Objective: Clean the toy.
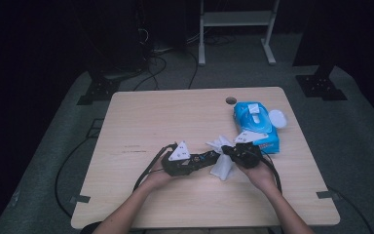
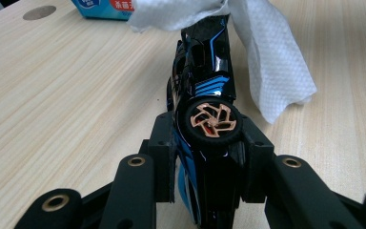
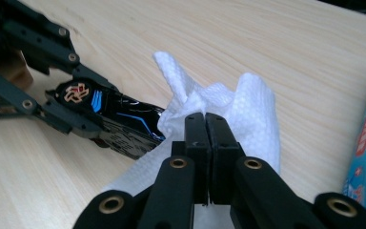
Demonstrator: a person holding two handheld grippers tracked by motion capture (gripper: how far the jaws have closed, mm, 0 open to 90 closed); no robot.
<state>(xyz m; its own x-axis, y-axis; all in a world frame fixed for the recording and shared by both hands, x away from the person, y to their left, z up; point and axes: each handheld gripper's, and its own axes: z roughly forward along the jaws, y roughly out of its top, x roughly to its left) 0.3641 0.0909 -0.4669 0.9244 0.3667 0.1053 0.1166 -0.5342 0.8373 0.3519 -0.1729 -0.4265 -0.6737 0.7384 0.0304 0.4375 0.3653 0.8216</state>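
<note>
The left gripper [image 2: 205,157] clamps a glossy black toy car with blue stripes and copper-spoked wheels [image 2: 205,95] by one end, on its side. The car's long axis runs away from the jaws toward the right gripper [image 3: 205,129]. That gripper's jaws are pressed together on a white, dimple-embossed paper wipe [image 3: 248,109], which drapes over the car's far end above the pale wood-grain table [image 1: 151,117]. A blue soft-pack of wipes [image 1: 255,124] lies just beyond.

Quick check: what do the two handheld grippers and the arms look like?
Both the left gripper and the right gripper are black linkage frames with brass-coloured pivot rivets and flat black jaws. Each carries a grey three-cornered plate with dark dots and trails a black cable. Forearms bare, no sleeves.
</note>
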